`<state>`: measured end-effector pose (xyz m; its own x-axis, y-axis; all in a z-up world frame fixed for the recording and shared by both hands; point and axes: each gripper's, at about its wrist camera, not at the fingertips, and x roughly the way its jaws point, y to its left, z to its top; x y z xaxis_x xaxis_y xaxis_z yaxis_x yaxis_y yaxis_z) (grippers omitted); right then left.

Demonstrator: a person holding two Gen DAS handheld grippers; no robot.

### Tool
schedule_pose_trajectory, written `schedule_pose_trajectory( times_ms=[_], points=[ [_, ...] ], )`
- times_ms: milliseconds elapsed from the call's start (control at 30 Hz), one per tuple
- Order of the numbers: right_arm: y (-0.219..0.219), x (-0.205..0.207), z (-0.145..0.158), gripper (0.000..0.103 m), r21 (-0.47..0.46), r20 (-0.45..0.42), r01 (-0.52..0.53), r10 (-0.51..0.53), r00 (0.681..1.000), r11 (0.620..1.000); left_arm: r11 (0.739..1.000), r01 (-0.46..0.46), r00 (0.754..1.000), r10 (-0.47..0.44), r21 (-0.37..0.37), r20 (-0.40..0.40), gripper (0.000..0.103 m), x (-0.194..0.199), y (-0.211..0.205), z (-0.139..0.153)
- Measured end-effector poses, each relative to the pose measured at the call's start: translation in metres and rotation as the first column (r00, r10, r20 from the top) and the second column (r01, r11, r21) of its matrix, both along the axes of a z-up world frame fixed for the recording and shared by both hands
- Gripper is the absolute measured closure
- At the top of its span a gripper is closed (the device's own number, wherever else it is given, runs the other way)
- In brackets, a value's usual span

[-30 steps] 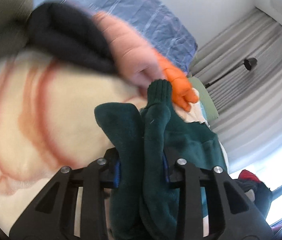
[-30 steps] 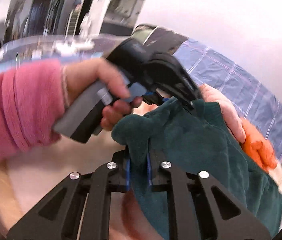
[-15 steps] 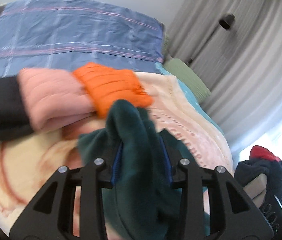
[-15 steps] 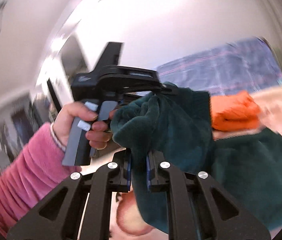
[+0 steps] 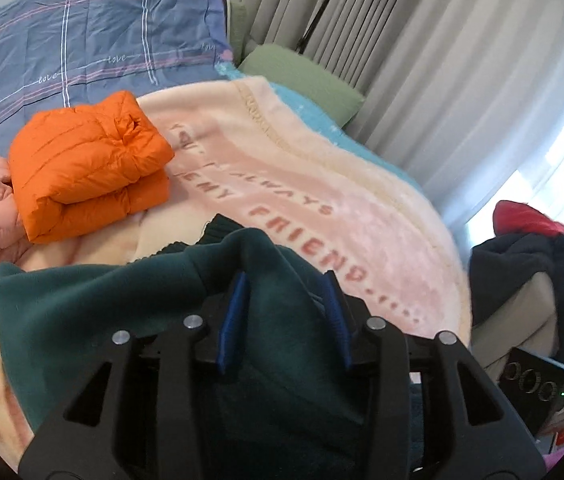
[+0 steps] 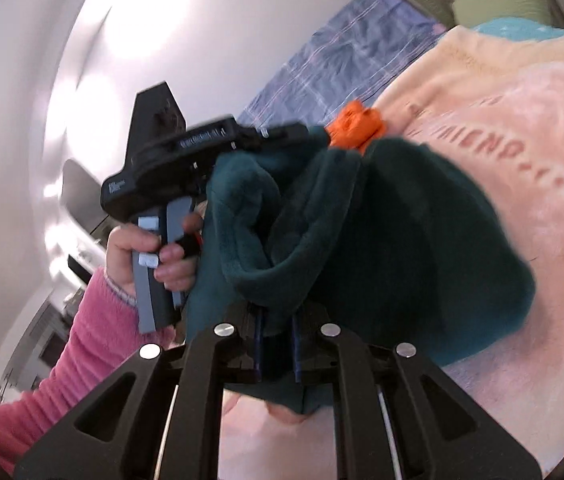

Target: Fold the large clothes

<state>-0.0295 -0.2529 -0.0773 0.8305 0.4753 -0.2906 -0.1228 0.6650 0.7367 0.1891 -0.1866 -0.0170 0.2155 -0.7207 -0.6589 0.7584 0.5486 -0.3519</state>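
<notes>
— Where's the green fleece [image 5: 94,312]?
— Bunched over the pink blanket [image 5: 321,184] on the bed, below the folded orange jacket [image 5: 86,168].
— And the tools?
— The left tool [image 5: 283,320] is clamped on a thick fold of it; the right tool [image 6: 278,344] pinches another fold, fingers nearly together.

Dark green fleece garment [image 5: 94,312], orange puffer jacket [image 5: 86,160], pink-and-cream lettered blanket [image 5: 321,184], blue plaid bedding [image 5: 82,36].
</notes>
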Motion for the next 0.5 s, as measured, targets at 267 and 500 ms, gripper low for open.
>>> schedule_pose_trajectory(
  times_ms=[267,500],
  points=[
    [-0.001,0.022,0.032,0.015,0.053,0.028,-0.059,0.057,0.998,0.997,0.992,-0.025,0.997,0.015,-0.126,-0.075,0.062,0.006,0.026,-0.009],
    [-0.002,0.063,0.036,0.076,-0.036,-0.095,-0.005,0.001,0.995,0.999,0.99,-0.078,0.997,0.075,-0.119,-0.029,0.056,0.0,0.029,0.005]
  ],
)
